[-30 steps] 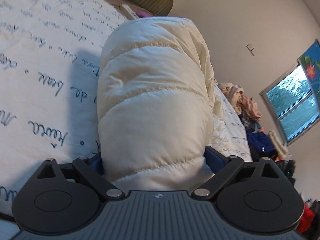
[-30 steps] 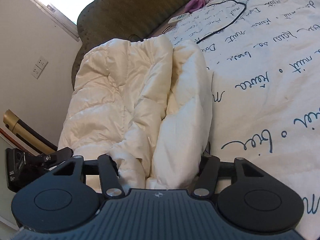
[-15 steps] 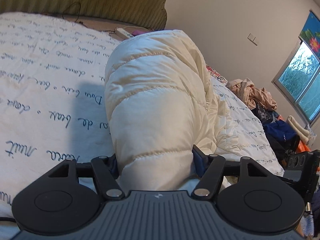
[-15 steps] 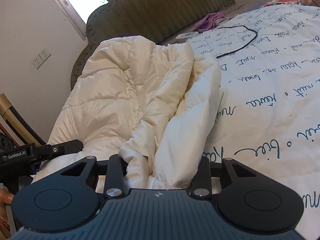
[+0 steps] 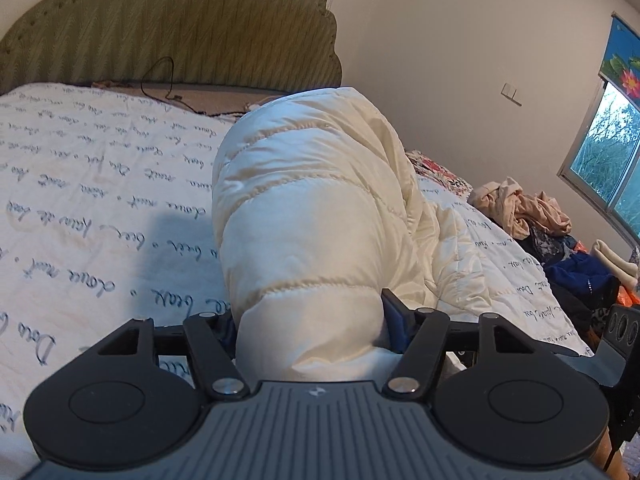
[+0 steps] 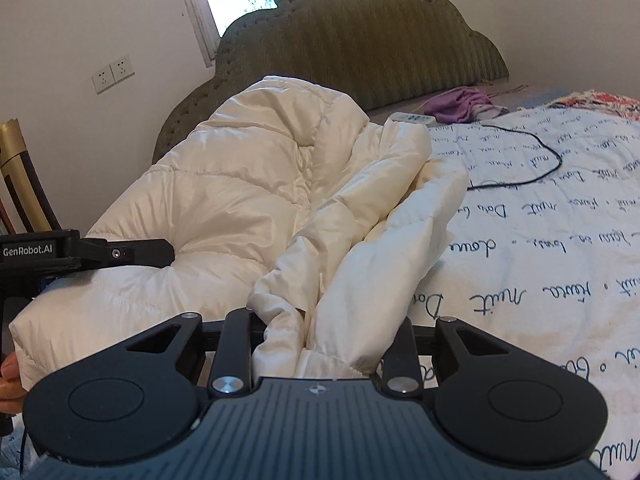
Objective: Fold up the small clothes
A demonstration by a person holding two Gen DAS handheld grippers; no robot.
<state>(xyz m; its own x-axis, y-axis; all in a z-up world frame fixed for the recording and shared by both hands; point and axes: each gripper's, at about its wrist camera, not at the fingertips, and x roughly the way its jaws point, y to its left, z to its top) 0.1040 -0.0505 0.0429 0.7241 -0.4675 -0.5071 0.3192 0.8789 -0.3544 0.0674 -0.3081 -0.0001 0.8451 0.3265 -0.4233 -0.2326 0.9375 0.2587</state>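
Cream quilted nylon fills your left wrist view: the puffer jacket [image 5: 308,216], soft and puffed between stitched seams, rises as a fat rounded roll from the white bedspread [image 5: 80,208] printed with blue handwriting. Your left gripper [image 5: 310,332] is clamped on the roll's near end, blue pads pressing into the padding from both sides. Only this view shows the heap of loose clothes [image 5: 524,212] at the bed's far edge, the window [image 5: 608,168] and a flower-print blind above it.

From your right wrist, the same jacket [image 6: 224,200] lies spread and rumpled along the bed's left edge, glossy and creased. Your right gripper [image 6: 326,340] is closing on a bunched fold of thinner fabric at the hem, which sits pinched between its fingers. Here alone you see the left gripper [image 6: 132,254] from the side biting the jacket, a black cable [image 6: 540,160] looping over the bedspread [image 6: 560,260], a purple cloth [image 6: 460,105], wall sockets [image 6: 113,74] and the scalloped olive headboard [image 6: 360,48]
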